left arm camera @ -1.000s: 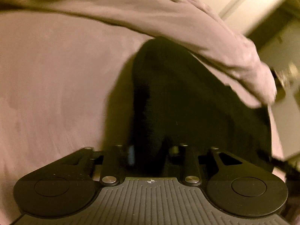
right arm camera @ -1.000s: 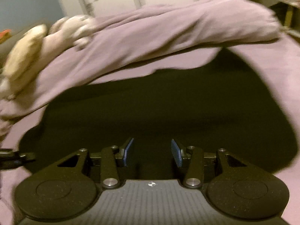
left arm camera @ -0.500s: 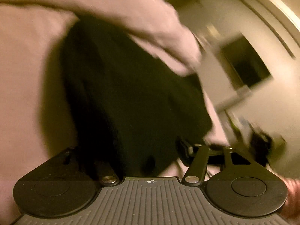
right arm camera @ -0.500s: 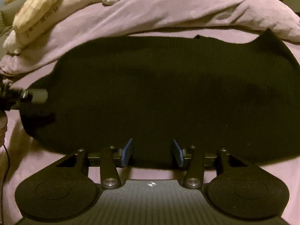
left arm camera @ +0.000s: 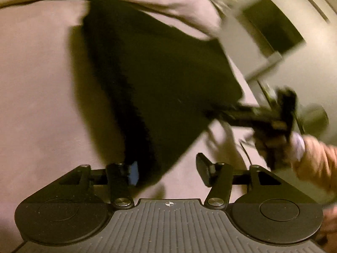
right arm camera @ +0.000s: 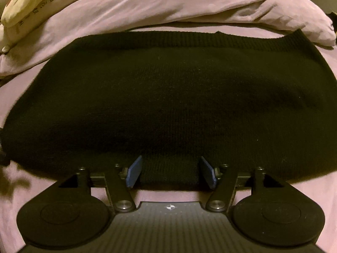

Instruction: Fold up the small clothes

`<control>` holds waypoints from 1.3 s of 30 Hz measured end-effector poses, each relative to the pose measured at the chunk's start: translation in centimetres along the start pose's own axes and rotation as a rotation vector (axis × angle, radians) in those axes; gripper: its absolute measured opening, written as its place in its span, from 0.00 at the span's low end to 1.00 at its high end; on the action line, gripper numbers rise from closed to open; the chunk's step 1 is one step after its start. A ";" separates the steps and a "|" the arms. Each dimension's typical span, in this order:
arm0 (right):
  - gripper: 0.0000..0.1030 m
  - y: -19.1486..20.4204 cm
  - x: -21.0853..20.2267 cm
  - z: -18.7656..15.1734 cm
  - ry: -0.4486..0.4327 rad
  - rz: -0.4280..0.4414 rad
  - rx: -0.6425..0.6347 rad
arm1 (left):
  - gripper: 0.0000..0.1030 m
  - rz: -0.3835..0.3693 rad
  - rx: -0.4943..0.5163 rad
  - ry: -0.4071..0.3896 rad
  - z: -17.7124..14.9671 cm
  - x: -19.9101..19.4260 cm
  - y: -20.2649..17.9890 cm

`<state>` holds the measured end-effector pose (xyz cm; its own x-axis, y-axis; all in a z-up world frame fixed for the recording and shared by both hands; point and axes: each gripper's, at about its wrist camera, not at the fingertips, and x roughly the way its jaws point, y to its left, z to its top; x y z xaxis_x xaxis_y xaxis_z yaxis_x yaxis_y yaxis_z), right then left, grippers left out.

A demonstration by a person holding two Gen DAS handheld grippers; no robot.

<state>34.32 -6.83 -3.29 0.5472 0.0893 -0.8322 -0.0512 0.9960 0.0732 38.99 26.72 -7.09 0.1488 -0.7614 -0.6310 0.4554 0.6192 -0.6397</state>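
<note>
Ahead of the right gripper [right arm camera: 170,171], the black knit garment [right arm camera: 164,97] now lies spread flat on the purple bedsheet [right arm camera: 25,181], having dropped there within the last second. Both the right and left gripper [left arm camera: 167,171] stand wide, holding nothing; folding can begin.

Left wrist view low, tilted, right wrist view low, level, both close on black knit garment [right arm camera: 164,97]

Before me a bed sheet [right arm camera: 316,200], mauve, with a rumpled duvet [right arm camera: 189,2] heaped behind; pale wall [left arm camera: 316,31] beyond, all in dim yellowish light.
</note>
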 end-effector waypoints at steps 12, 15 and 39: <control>0.47 -4.7 -3.3 1.0 -0.152 0.042 0.117 | 0.95 0.127 -0.294 -0.216 3.9 2.5 -0.3; 0.34 -6.0 -3.1 2.2 -0.180 0.036 0.149 | 0.95 0.142 -0.333 -0.156 5.3 6.0 -0.1; 0.30 -5.0 1.0 0.9 -0.143 0.021 0.116 | 0.40 0.340 -0.484 -0.194 7.2 7.2 -0.1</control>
<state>35.84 -11.77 -3.98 0.6605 0.1017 -0.7439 0.0282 0.9867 0.1599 46.33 19.81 -8.44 0.3927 -0.4996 -0.7721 -0.0879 0.8153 -0.5723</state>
